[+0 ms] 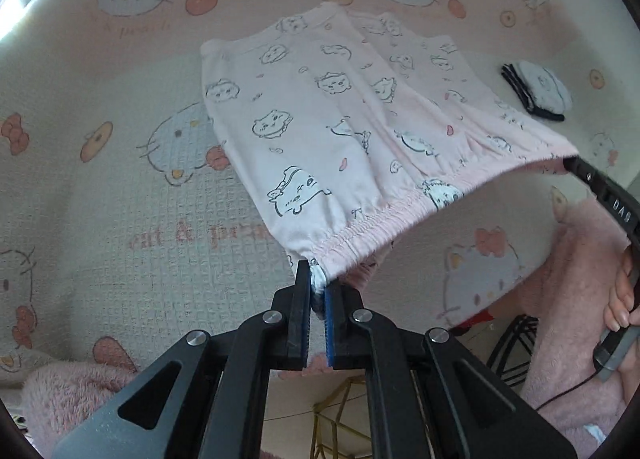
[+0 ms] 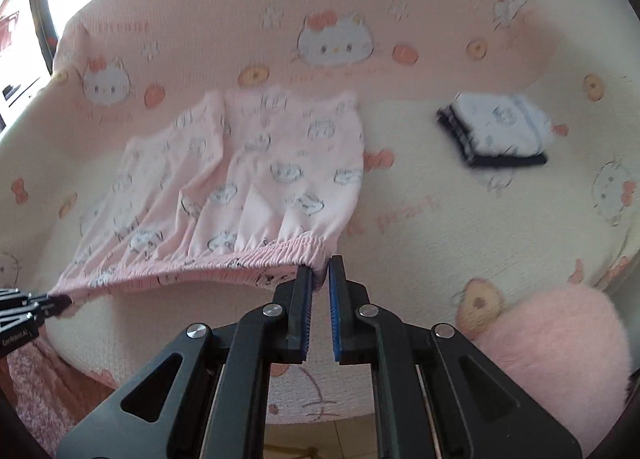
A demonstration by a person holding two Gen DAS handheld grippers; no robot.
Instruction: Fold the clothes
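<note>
A pair of pale pink shorts printed with cartoon faces is stretched between both grippers over the bed, legs lying away from me. My left gripper is shut on one end of the elastic waistband. In its view the right gripper pinches the other waistband end at the right. In the right wrist view the shorts spread to the left, my right gripper is shut on the waistband corner, and the left gripper grips the far end at the left edge.
The bed wears a cream and pink cartoon-cat cover. A folded white and dark garment lies beyond the shorts to the right. A fluffy pink blanket sits at the near right. A hand grasps the right gripper's handle.
</note>
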